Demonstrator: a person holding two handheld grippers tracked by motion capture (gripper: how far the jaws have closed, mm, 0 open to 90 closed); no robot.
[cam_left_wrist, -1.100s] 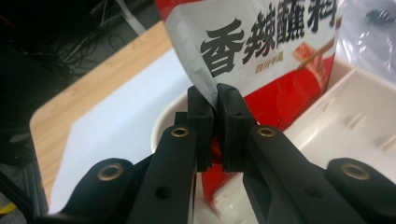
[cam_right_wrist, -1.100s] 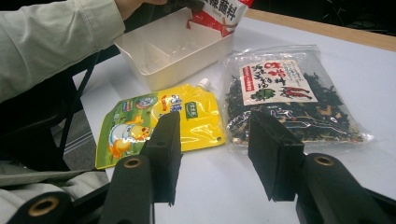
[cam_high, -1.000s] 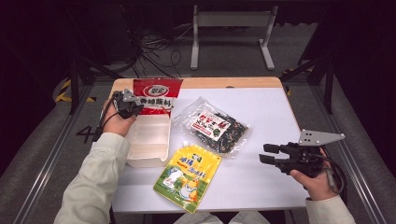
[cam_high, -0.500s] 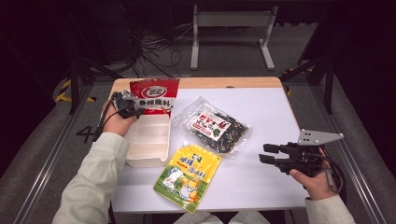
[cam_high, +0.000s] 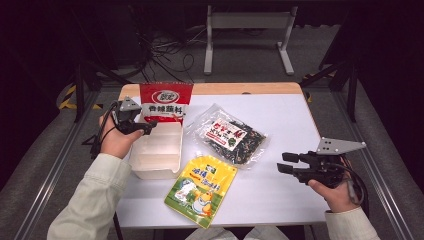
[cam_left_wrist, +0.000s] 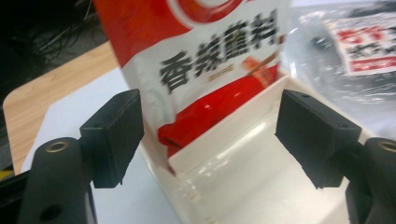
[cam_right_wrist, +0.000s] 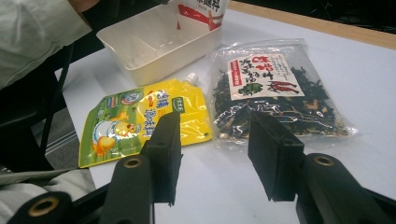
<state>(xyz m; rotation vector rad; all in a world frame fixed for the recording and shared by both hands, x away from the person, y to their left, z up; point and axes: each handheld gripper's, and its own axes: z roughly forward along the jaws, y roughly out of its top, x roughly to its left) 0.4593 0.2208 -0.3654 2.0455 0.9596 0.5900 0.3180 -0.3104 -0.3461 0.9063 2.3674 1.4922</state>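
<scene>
A glossy red-and-white pouch (cam_high: 165, 102) with bold black characters stands upright at the far end of a shallow cream plastic tub (cam_high: 156, 155), its bottom edge tucked inside against the tub's far wall. The tub is rectangular with smooth, shiny walls and sits at the left of the white counter (cam_high: 280, 195). The left tongs (cam_high: 141, 128) hover just beside the pouch at the tub's left rim; their jaws have just been opening and now stand released, clear of the pouch — nothing between the pads. The right tongs (cam_high: 284, 164) rest level near the counter's right edge, jaws apart and empty, aimed toward a crinkly clear bag of dark seaweed (cam_high: 231, 136) and a flat yellow spouted pouch (cam_high: 202, 188).
</scene>
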